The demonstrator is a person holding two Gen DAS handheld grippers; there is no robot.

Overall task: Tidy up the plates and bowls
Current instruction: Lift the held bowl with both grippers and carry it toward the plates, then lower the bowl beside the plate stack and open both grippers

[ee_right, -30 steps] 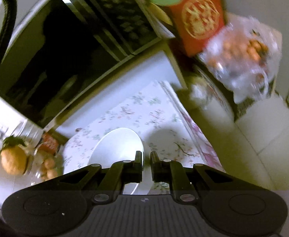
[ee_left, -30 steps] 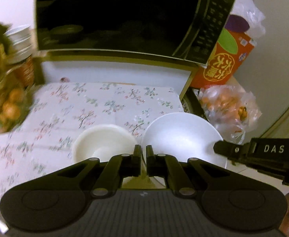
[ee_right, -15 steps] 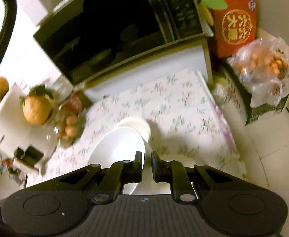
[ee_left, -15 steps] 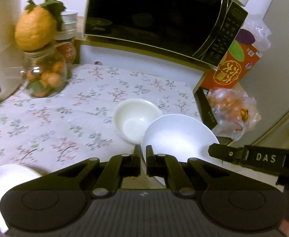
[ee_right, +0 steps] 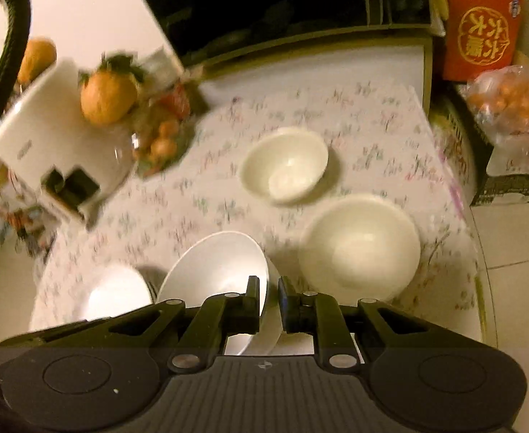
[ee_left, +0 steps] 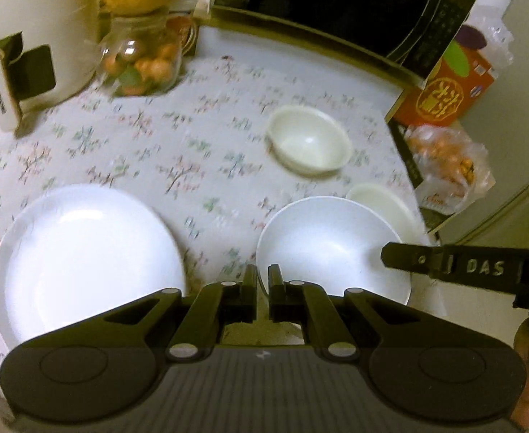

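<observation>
Both tools are pinched onto the same white bowl, lifted over the floral worktop: left tool on its near rim, right tool on the opposite edge. A white plate sits just left, and two cream bowls lie beyond.

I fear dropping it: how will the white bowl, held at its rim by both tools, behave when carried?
The white bowl looks glossy, so its thin rim may slip between the left tool and right tool. It seems rigid ceramic, probably fragile if dropped. Gripped only at the rim, it could tilt.
</observation>
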